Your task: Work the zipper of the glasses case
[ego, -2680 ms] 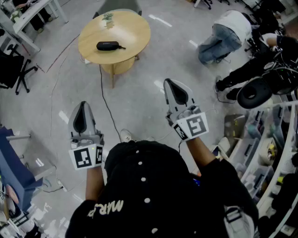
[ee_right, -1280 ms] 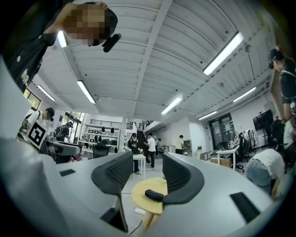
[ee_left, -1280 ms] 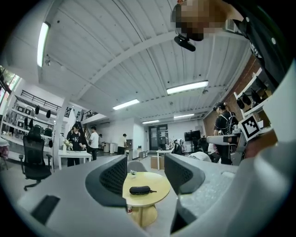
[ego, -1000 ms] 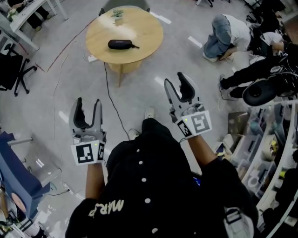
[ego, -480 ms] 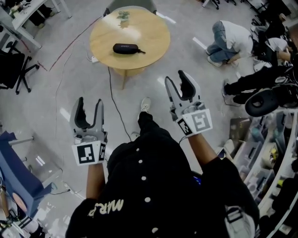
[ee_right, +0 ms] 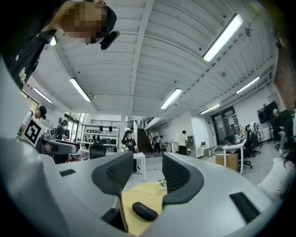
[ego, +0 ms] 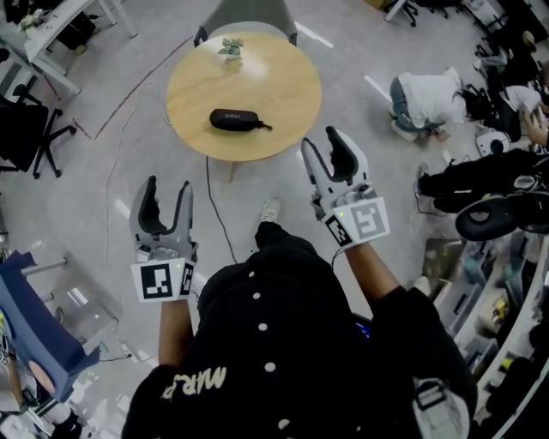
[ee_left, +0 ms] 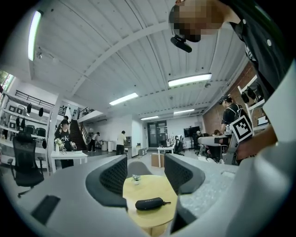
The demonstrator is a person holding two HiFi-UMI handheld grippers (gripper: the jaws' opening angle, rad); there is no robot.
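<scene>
A round wooden bench (ego: 279, 90) is standing at twelve o'clock on the grey floor (ego: 94, 184); strip lights (ee_left: 189, 79) are glowing overhead.

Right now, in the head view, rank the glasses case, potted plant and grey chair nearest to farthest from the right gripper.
1. Glasses case, centre of the round table, ahead-left of the right gripper.
2. Potted plant, table's far edge.
3. Grey chair, beyond the table.

Matt black fabric glasses case (ego: 235, 120) on smooth pale wooden table (ego: 283, 94)
</scene>
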